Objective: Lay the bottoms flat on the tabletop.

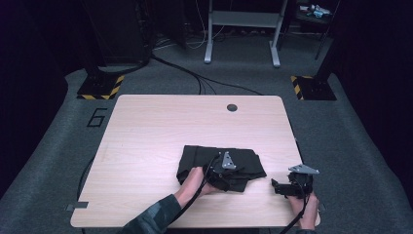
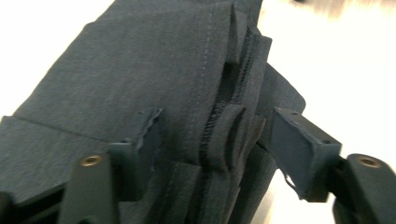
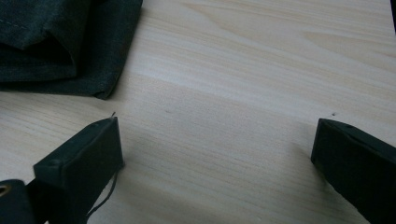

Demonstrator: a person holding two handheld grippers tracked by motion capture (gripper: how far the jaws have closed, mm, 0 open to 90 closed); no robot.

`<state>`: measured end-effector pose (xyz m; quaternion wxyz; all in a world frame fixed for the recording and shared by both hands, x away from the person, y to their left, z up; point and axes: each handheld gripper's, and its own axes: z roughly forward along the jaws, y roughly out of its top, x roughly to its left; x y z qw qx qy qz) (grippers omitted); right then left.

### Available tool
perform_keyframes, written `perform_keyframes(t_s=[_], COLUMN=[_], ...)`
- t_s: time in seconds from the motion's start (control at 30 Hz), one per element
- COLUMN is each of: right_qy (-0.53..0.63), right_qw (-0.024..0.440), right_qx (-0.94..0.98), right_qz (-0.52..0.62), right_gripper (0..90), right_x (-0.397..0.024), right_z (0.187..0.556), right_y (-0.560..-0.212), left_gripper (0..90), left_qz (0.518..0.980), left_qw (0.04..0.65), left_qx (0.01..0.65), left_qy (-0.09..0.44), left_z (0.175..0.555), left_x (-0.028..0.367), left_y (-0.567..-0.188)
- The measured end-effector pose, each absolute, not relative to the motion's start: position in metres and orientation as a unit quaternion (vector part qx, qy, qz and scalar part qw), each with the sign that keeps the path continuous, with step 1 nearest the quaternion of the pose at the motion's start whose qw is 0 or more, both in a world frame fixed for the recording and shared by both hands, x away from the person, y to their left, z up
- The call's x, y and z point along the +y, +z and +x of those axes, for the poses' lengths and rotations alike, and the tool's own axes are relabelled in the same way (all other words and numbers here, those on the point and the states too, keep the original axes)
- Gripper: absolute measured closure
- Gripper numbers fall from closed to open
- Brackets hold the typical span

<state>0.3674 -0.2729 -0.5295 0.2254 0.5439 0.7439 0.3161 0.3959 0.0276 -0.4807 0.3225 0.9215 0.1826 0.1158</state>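
Wooden table (image 1: 146,126), pale top, cable hole at 12 o'clock near the far edge. Dark folded garment (image 1: 243,163) lies flat at about 5 o'clock from table centre, toward the near edge.

Left gripper (image 1: 221,181) sits on the garment's near edge at 6 o'clock of the cloth. Jaws parted, a thick seamed fold (image 2: 229,130) between them; the left pad touches cloth, the right pad stands off it, so no grip yet. Right gripper (image 1: 278,187) rests at 3 o'clock of the garment, apart from it, over bare wood, jaws wide and nothing between them.

Step in hand, as I judge it: pinching the near edge to fold or lift. To do it well, push the left jaws further over the seam so all layers sit between the pads, then close squarely; bring the right gripper to the cloth corner (image 3: 100,91) so the edge lifts evenly.

Views: left gripper view gives stitching, belt-loop-like tabs and the pad gap, which the high view can't resolve. Right gripper view shows the cloth corner at 10 o'clock, clear of both pads. High view gives overall layout.
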Motion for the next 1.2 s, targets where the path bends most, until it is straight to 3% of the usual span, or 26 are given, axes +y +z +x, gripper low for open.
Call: perform_keyframes(t_s=[0.1,0.23,0.3,0.6,1.2], right_qy=[0.316,0.317,0.316,0.316,0.316], right_qw=[0.226,0.226,0.226,0.226,0.226], right_qx=[0.744,0.744,0.744,0.744,0.744], right_qz=[0.544,0.544,0.544,0.544,0.544], right_gripper=[1.3,1.3,1.3,1.3,1.4], right_x=[-0.273,-0.273,-0.273,-0.273,-0.273], right_z=[0.367,0.367,0.367,0.367,0.367], right_y=[-0.53,-0.53,-0.53,-0.529,-0.529], left_gripper=[30.0,42.6,57.9,74.5,81.9], left_qz=[0.927,0.925,0.921,0.919,0.889], left_qw=[0.303,0.304,0.311,0.32,0.373], left_qx=[0.174,0.173,0.181,0.185,0.21], left_qy=[0.138,0.147,0.145,0.138,0.163], left_z=[0.392,0.391,0.394,0.397,0.407], left_x=[0.023,0.024,0.027,0.03,0.057], left_y=[-0.486,-0.486,-0.483,-0.48,-0.444])
